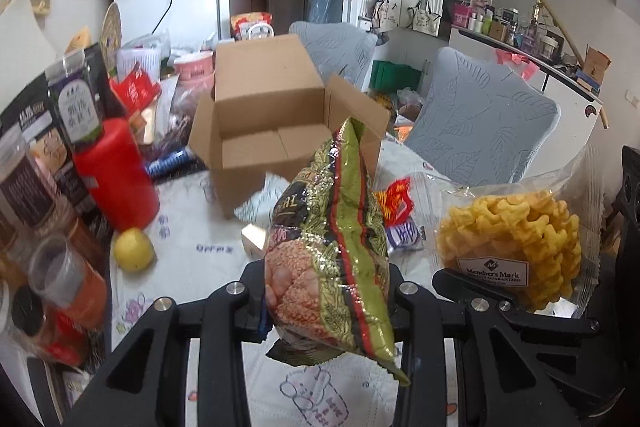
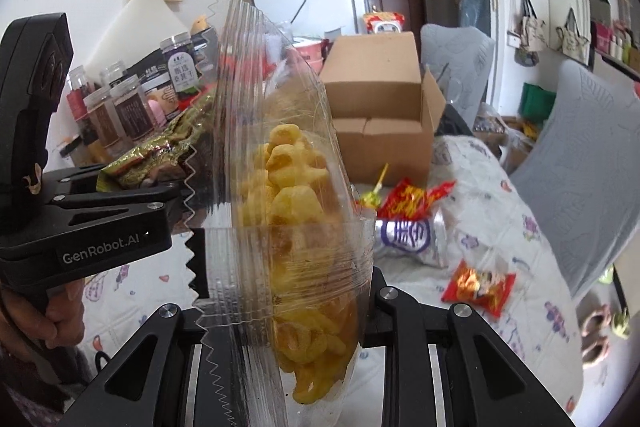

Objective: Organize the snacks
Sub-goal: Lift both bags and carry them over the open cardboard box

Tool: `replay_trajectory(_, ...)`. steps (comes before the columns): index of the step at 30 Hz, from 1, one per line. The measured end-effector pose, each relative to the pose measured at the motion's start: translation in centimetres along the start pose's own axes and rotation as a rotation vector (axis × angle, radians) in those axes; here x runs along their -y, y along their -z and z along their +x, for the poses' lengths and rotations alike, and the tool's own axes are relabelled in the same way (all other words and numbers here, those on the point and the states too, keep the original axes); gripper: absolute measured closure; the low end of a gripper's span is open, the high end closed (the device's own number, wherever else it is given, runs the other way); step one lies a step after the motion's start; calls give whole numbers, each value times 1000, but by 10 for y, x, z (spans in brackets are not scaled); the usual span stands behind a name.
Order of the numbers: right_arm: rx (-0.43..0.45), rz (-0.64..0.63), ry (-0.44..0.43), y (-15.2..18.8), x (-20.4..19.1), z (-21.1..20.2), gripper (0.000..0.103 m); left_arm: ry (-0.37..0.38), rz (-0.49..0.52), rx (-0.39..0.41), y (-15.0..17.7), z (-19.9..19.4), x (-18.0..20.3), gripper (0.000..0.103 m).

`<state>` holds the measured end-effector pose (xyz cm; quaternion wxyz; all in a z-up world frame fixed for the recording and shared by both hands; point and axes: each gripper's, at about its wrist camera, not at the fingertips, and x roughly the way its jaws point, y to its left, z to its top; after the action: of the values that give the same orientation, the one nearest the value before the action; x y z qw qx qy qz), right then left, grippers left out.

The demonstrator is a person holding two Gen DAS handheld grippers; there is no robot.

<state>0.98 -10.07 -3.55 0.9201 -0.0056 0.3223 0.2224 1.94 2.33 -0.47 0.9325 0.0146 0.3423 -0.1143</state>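
Green-and-gold, red-striped snack bag [image 1: 332, 251] in left gripper [image 1: 326, 301]; clear bag of yellow crisps [image 2: 296, 211] in right gripper [image 2: 286, 301]; plain brown cardboard box [image 1: 264, 115] ahead.

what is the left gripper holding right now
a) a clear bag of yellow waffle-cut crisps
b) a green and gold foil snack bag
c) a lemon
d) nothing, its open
b: in the left wrist view the left gripper is clamped on the green and gold foil snack bag, while the clear bag of yellow crisps sits in the right gripper and the lemon lies on the table.
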Motion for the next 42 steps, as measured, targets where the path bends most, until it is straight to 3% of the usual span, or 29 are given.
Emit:
replay_trajectory(6, 33, -78, 24, -30, 3, 3, 77, -9, 50, 54, -30, 2, 2, 67)
replay_trajectory(13, 63, -70, -28, -67, 16, 14, 77, -21, 62, 115, -69, 12, -7, 67)
replay_trajectory(19, 89, -84, -13, -96, 24, 33, 77, -44, 64, 152, -96, 28, -16, 67)
replay_trajectory(34, 132, -92, 41, -161, 50, 99, 77, -81, 29, 218, -160, 99, -45, 67)
replay_trajectory(42, 126, -73, 44, -189, 65, 141, 77, -129, 19, 198, -185, 149, -64, 67)
